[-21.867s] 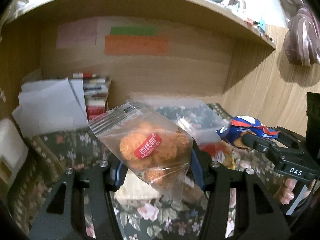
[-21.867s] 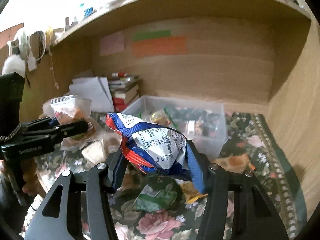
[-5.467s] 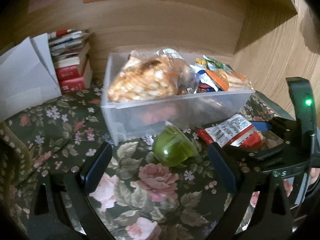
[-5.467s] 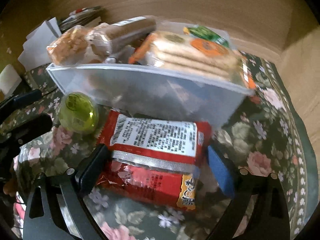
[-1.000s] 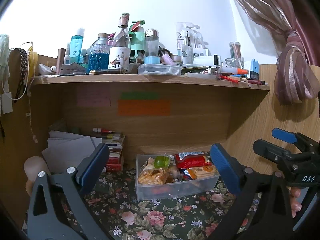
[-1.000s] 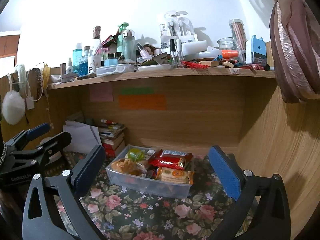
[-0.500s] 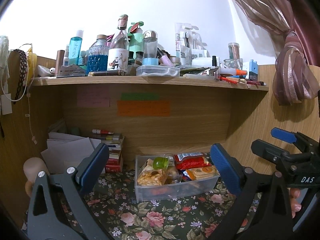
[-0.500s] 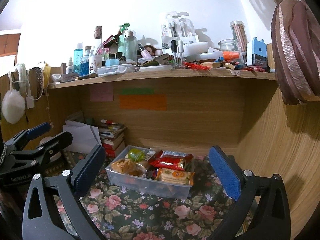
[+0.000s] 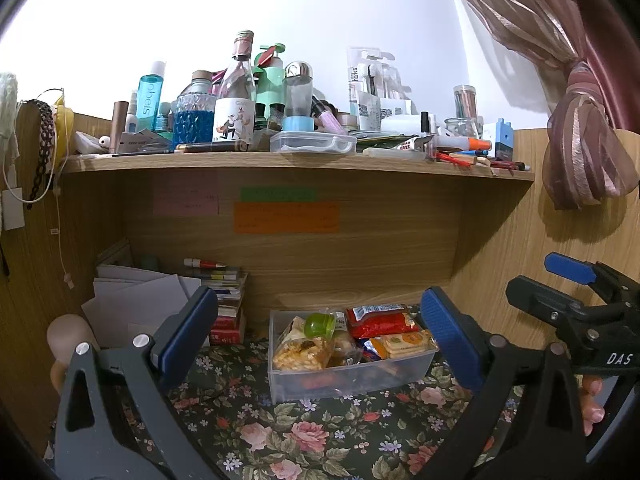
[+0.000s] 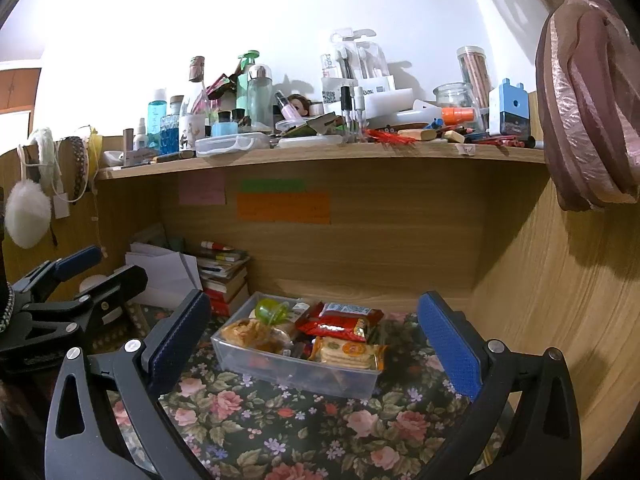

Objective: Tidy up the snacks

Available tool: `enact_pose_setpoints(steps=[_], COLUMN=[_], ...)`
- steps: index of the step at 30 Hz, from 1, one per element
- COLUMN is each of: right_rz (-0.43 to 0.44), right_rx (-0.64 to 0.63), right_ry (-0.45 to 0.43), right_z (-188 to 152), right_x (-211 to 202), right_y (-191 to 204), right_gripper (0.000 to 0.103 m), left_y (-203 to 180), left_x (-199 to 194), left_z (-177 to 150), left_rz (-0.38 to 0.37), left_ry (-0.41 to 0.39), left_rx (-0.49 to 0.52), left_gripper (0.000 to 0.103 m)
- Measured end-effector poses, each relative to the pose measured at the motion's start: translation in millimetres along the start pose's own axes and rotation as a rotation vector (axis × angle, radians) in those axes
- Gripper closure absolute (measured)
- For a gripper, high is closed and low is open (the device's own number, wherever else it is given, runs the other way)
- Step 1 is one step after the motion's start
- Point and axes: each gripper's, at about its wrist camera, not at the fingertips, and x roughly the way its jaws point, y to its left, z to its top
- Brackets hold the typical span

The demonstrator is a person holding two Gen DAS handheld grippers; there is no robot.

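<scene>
Left claw: spread wide, both blue pads apart, nothing between them; held back from the box and above the tabletop
Right claw: spread wide as well, pinching nothing; also seen from the side at the right edge of the left wrist view, with fingertips of the hand below it
Plastic box: clear, rectangular, standing on the flowered cloth that covers the tabletop, close to the wooden back wall under the shelf
Snacks: all lie inside the box, piled above its rim
Green jelly cup: on top of the heap toward the box's left rear, tilted
Bag of golden puffed snacks: at the box's left front, just below the jelly cup
Red packet: on top at the right rear of the box
Cracker pack: orange and clear wrapper, at the right front, just in front of the red packet
Books: a stack left of the box, by the back wall, a red and white tube on top
Papers: white sheets leaning left of the books
Shelf: wooden, above the alcove, crowded with bottles, jars and pens
Notes: pink, green and orange slips stuck on the back wall
Curtain: pink, tied back at upper right
</scene>
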Motion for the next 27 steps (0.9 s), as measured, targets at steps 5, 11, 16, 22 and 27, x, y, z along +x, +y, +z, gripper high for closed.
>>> enact_pose_setpoints(steps=[5,11,16,22,27], right_rz=[0.001,0.002,0.004,0.005,0.005], right_rx=[-0.001,0.006,0.007,0.007,0.008], right_ry=[-0.008,-0.015,-0.018,-0.018,-0.014], right_z=[0.2,0.6,1.2,0.9,1.3], right_x=[-3.4,-5.8,-6.1,-6.0,-5.1], right_y=[1.3,0.8,0.5,0.4,-0.2], right_gripper=[0.000,0.000,0.000,0.000,0.000], left_y=[-0.2,-3.9,-4.5,-5.8,-5.8], left_x=[-1.4,-4.1,-4.5,-3.4,-3.0], left_z=[-0.5,-0.2,1.6,2.3,2.0], left_rz=[-0.007,-0.013,-0.013,-0.016,-0.021], left_ry=[0.002,0.000,0.000,0.004,0.006], left_rx=[-0.002,-0.005,-0.014,-0.017,-0.020], left_gripper=[0.000,0.000,0.000,0.000,0.000])
